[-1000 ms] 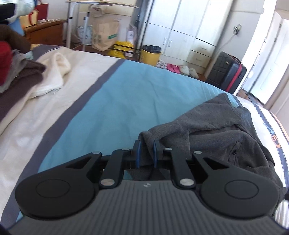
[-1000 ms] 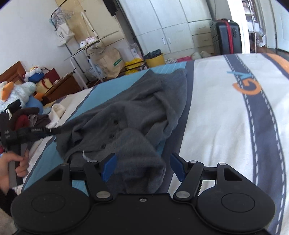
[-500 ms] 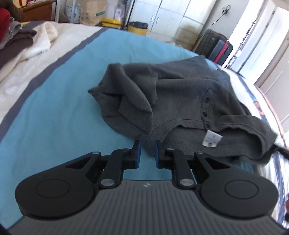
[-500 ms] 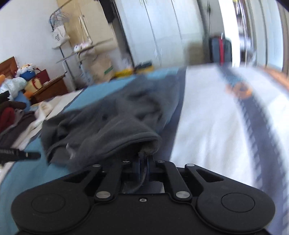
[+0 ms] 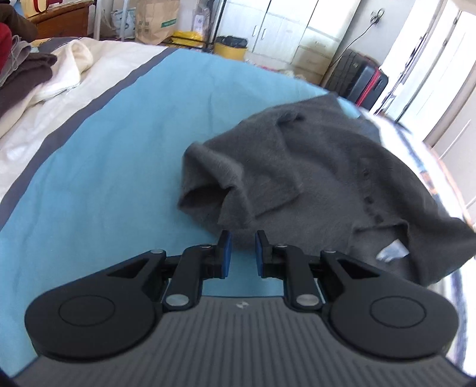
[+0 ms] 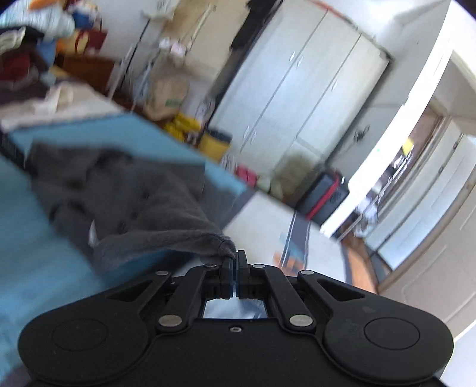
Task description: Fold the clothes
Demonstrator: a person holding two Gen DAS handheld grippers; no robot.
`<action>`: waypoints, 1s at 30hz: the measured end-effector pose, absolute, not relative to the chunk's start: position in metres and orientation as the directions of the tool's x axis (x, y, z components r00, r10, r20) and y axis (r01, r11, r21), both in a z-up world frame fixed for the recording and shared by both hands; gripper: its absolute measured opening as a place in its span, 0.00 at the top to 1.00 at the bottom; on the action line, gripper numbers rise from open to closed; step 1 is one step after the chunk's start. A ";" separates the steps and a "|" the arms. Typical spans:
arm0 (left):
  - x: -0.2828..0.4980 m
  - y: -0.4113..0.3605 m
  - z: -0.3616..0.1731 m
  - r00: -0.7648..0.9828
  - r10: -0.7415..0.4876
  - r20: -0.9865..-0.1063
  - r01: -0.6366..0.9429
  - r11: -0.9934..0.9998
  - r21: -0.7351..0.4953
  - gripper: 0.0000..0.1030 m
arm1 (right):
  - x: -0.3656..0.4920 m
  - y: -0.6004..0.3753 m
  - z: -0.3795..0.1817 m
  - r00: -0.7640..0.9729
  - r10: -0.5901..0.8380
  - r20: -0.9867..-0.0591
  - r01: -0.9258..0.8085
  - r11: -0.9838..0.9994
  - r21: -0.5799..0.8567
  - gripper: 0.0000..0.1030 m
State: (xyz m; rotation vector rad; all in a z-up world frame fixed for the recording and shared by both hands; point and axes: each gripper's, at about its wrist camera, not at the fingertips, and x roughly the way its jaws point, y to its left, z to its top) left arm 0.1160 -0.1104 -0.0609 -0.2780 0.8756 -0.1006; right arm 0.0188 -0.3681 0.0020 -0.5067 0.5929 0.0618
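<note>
One dark grey sweater (image 5: 312,178), crumpled, buttoned, white label showing.

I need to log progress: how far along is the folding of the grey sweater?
Early. Done: the grey sweater has been pulled out onto the blue sheet, but it lies rumpled, no neat fold showing. In hand: the right gripper is shut on a sweater edge; the left gripper has its jaws slightly apart at the near hem, its grip unclear. Left: spreading it flat and all the folds.

Yellow bin (image 5: 231,49), paper bag (image 5: 154,22), black suitcase (image 5: 361,82), white wardrobe (image 6: 300,89).
</note>
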 end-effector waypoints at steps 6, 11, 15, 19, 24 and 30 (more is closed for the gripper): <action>0.111 -0.108 -0.075 0.598 -0.228 -0.769 -0.051 0.946 -0.321 0.83 | 0.011 -0.429 -0.049 0.726 0.031 -0.687 0.013 0.998 0.059 0.90; 0.110 -0.110 -0.077 0.601 -0.316 -0.735 -0.029 0.909 -0.415 0.72 | -0.005 -0.472 -0.059 0.759 0.231 -0.609 0.118 0.871 0.477 0.53; 0.110 -0.113 -0.077 0.605 -0.376 -0.702 -0.023 0.873 -0.488 0.66 | -0.009 -0.485 -0.065 0.780 0.296 -0.551 0.150 0.767 0.624 0.48; 0.115 -0.126 -0.077 0.602 -0.361 -0.712 -0.008 0.889 -0.458 0.64 | -0.005 -0.488 -0.076 0.795 0.298 -0.528 0.194 0.699 0.688 0.39; 0.131 -0.130 -0.084 0.612 -0.328 -0.720 -0.060 0.888 -0.455 0.60 | 0.007 -0.492 -0.088 0.802 0.226 -0.554 0.270 0.689 0.673 0.39; 0.148 -0.142 -0.083 0.629 -0.218 -0.746 -0.076 0.938 -0.339 0.90 | 0.026 -0.486 -0.091 0.821 0.168 -0.546 0.280 0.715 0.641 0.38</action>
